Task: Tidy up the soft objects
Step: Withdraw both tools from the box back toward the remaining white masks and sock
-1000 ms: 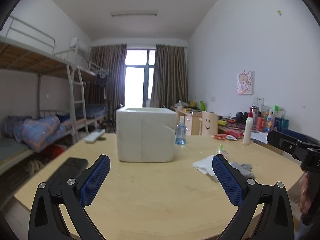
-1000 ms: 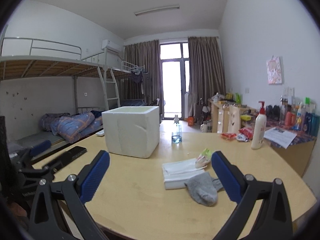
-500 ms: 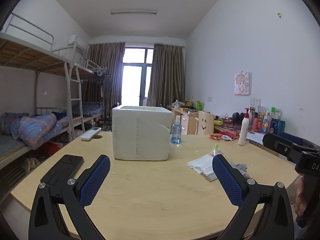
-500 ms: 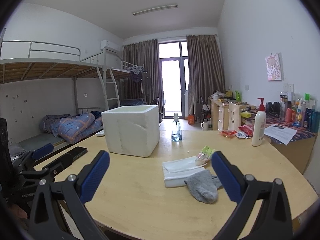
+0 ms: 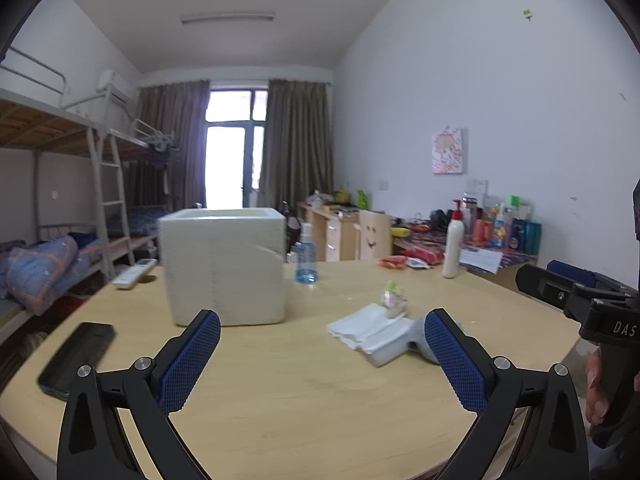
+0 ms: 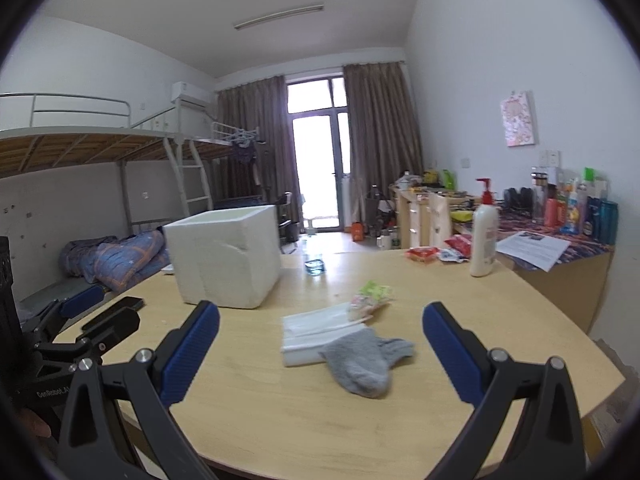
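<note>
A grey sock (image 6: 362, 362) lies on the wooden table (image 6: 320, 420), partly over a folded white cloth (image 6: 312, 330). A small colourful packet (image 6: 370, 300) rests on the cloth's far edge. A white foam box (image 6: 226, 254) stands open-topped behind them to the left. My right gripper (image 6: 320, 344) is open and empty above the table's near edge, with the sock between its fingers in view. My left gripper (image 5: 322, 354) is open and empty; the cloth (image 5: 370, 332) and sock (image 5: 420, 340) lie to its front right, the box (image 5: 226, 264) ahead to the left.
A black phone (image 5: 78, 356) lies at the table's left edge. A blue spray bottle (image 5: 305, 256), a white pump bottle (image 6: 484, 240), a remote (image 5: 134, 274) and snack packets (image 6: 422, 254) stand farther back. A cluttered desk and bunk beds flank the table.
Both grippers have drifted, shifting the view: the box and cloth now sit a bit nearer and lower in the frames. Both stay open and nothing on the table has moved.
</note>
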Demonstrator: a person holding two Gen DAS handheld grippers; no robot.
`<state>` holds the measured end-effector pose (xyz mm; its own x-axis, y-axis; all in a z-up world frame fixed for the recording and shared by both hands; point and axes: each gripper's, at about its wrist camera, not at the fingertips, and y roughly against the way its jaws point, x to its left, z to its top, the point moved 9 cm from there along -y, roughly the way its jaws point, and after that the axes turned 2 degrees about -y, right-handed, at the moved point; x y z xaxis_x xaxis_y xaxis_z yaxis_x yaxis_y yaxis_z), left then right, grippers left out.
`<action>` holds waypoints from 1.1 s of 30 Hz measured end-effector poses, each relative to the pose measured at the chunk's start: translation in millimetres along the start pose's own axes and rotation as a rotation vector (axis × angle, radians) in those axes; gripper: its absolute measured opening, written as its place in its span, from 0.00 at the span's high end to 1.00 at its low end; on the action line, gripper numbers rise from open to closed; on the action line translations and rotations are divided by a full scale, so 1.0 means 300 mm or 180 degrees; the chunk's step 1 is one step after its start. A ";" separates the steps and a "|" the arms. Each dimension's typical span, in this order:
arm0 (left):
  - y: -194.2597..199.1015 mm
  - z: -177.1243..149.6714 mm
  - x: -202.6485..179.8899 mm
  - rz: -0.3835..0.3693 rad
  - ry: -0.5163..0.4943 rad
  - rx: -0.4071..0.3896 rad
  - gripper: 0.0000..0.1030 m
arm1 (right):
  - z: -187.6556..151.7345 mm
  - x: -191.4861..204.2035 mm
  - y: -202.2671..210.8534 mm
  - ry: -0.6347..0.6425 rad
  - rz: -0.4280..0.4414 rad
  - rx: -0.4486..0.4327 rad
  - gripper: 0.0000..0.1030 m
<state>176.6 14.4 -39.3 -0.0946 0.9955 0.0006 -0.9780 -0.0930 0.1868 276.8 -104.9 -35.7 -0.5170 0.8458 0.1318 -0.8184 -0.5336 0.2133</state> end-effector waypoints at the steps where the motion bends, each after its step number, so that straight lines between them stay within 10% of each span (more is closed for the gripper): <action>1: -0.007 -0.002 -0.011 -0.0034 0.0007 0.0007 0.01 | -0.002 -0.013 0.002 -0.0003 -0.0038 0.0008 0.00; 33: -0.455 -0.055 -0.058 -0.0425 0.0013 0.1095 0.01 | -0.118 -0.151 -0.252 -0.0124 0.0025 0.0675 0.00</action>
<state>308.8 9.5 -80.9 0.0283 0.9984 -0.0497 -0.8621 0.0496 0.5043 353.2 -102.8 -91.9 -0.5098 0.8432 0.1705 -0.7412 -0.5312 0.4105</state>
